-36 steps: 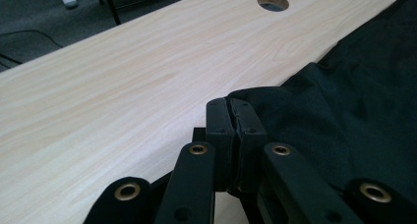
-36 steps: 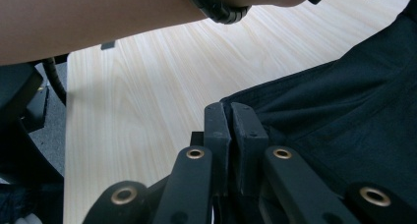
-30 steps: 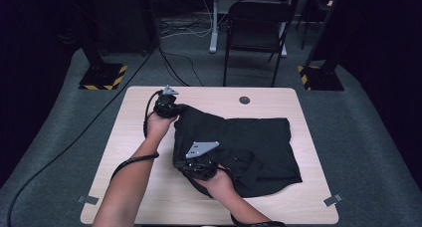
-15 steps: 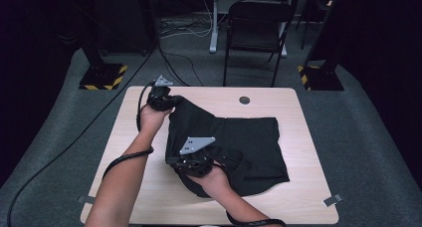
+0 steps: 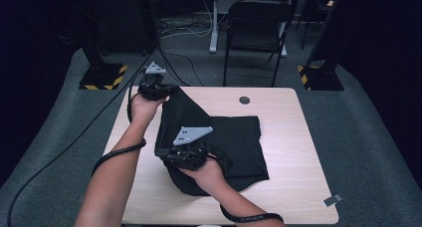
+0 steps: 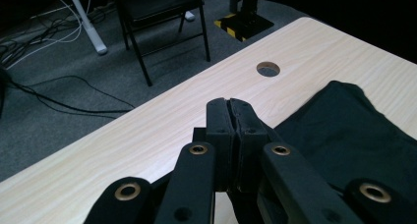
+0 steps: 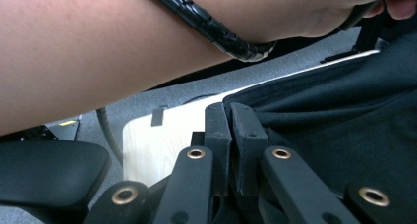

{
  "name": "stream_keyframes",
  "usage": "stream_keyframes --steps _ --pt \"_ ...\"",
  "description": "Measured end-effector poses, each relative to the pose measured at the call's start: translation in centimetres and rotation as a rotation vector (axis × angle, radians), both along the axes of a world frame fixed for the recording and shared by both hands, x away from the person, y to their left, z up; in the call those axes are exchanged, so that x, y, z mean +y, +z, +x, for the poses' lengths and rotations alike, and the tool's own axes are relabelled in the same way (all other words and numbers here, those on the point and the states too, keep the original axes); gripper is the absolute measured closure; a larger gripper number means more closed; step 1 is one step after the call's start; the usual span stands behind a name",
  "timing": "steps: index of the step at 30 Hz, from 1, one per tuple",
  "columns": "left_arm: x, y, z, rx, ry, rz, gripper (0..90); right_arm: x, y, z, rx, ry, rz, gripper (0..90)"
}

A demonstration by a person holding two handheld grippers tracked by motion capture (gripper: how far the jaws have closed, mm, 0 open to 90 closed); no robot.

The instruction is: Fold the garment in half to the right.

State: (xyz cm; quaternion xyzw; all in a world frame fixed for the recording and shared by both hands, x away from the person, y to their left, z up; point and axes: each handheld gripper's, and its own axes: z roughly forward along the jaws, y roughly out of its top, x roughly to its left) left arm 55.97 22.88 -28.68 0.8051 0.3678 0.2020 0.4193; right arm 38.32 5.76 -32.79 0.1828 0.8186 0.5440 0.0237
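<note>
A black garment (image 5: 234, 137) lies on the light wood table (image 5: 298, 137), its left side pulled up into a raised fold. My left gripper (image 5: 170, 90) is over the table's far left edge, shut on the garment's upper left corner. In the left gripper view the jaws (image 6: 229, 106) are pressed together and the garment (image 6: 354, 135) spreads to their right. My right gripper (image 5: 165, 155) is lower down, at the fold's near left edge. Its jaws (image 7: 228, 108) are shut on the hem of the garment (image 7: 344, 111), under the person's other forearm (image 7: 123, 42).
A round cable hole (image 5: 244, 100) sits near the table's far edge. A black chair (image 5: 256, 23) stands behind the table. Stands with yellow-black bases (image 5: 102, 76) flank it on the grey carpet. A cable (image 5: 59, 152) trails off to the left.
Both grippers have moved left and upward with the garment. Its left side has risen into a taller fold, and the cloth has slid left across the table.
</note>
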Motion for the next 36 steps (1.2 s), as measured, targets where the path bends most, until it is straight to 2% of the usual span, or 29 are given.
stream_keyframes --steps 10,17,21,26,36 --pt "1.7 2.7 -0.2 -0.006 0.018 0.027 87.1 1.6 2.5 0.2 -0.005 0.025 0.054 86.7" --pt "2.7 3.9 -0.1 0.002 0.049 0.059 87.1 2.6 4.0 0.4 -0.003 0.039 0.093 86.7" --pt "2.9 3.7 0.1 0.020 0.072 0.077 87.1 2.8 4.5 0.6 -0.014 0.045 0.093 86.7" --pt "2.3 2.9 0.4 0.024 0.084 0.068 87.1 1.6 3.9 0.8 0.008 0.036 0.104 86.8" --pt "-0.5 1.2 0.7 0.021 0.061 0.094 87.1 -0.9 2.1 0.9 0.041 0.013 0.108 87.0"
